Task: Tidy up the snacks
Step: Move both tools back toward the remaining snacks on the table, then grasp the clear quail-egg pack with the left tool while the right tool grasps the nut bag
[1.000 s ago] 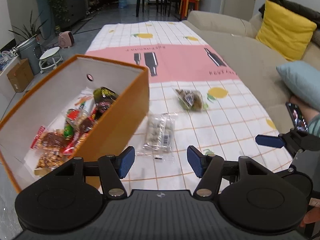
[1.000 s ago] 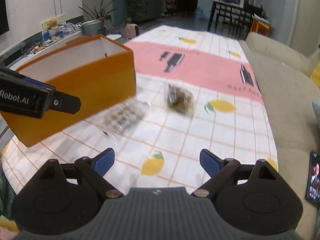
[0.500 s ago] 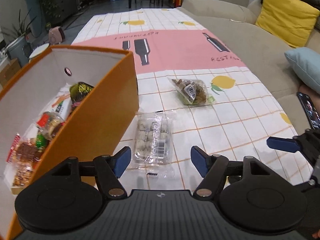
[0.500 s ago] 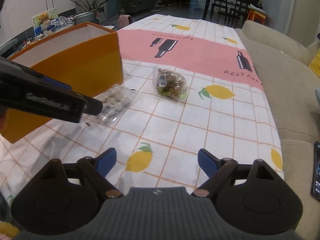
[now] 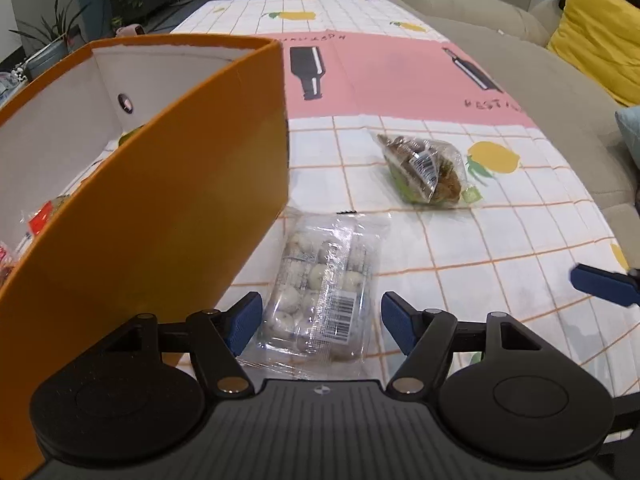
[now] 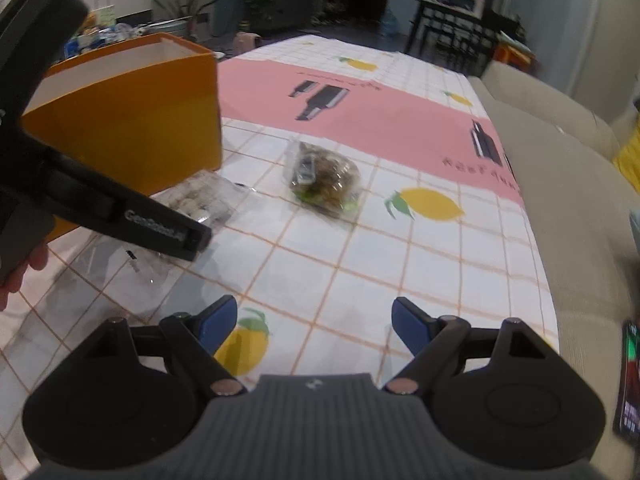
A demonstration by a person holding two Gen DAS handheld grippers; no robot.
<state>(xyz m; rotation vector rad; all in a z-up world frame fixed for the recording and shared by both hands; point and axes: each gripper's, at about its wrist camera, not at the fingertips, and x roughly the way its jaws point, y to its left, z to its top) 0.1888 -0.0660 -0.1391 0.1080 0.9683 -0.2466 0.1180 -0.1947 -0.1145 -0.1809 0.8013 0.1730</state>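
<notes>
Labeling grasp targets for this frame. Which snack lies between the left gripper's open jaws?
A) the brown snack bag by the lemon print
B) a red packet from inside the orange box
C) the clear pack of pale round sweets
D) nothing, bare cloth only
C: in the left wrist view the clear pack of pale round sweets lies between the open jaws of the left gripper, beside the orange box.
</notes>
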